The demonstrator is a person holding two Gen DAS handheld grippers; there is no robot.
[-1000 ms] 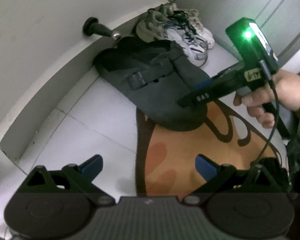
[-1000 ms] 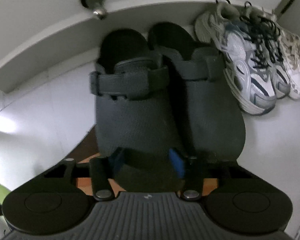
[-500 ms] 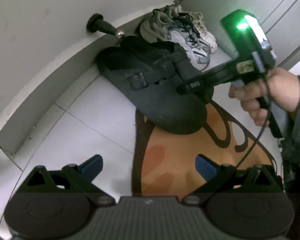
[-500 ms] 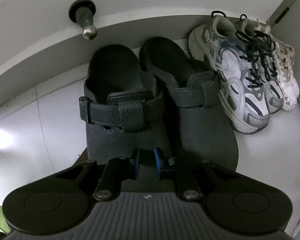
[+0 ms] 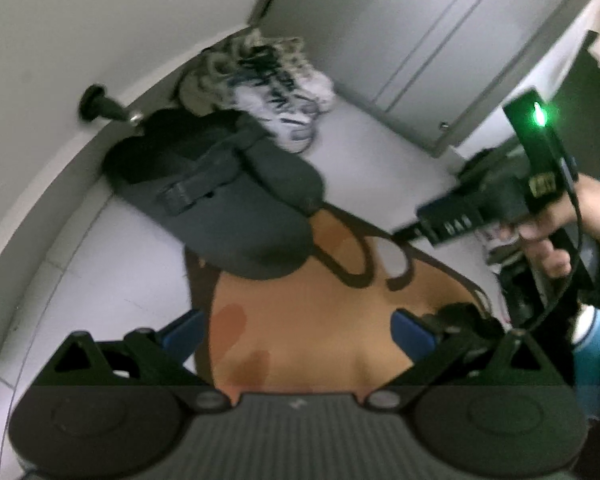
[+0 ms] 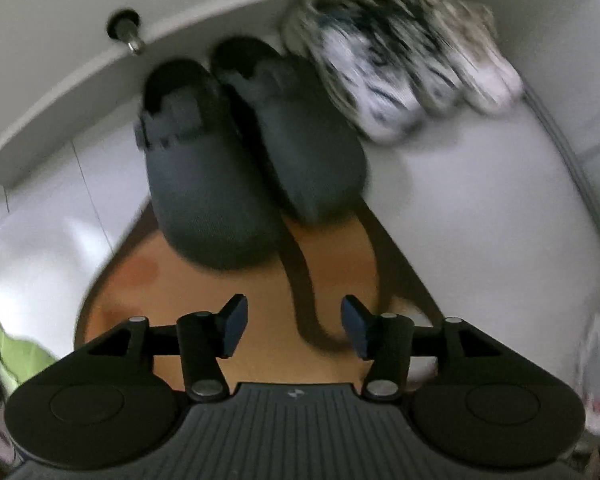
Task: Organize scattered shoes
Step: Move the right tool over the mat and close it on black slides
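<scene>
Two clogs [image 6: 236,168] paired | my right gripper [image 6: 294,326] opening, empty; left gripper [image 5: 296,330] open, empty | risk: toes overhang mat [image 6: 260,300], could slide askew.

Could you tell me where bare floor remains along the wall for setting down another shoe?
Free: pale tile right of the dark grey clogs, below the white-grey sneakers; also tile left of the clogs. Crowded: the wall strip between doorstop and corner.

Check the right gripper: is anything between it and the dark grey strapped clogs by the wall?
Nothing visible. The right gripper, jaws opening and empty, hangs over the orange mat; only bare mat separates it from the dark grey clogs.
</scene>
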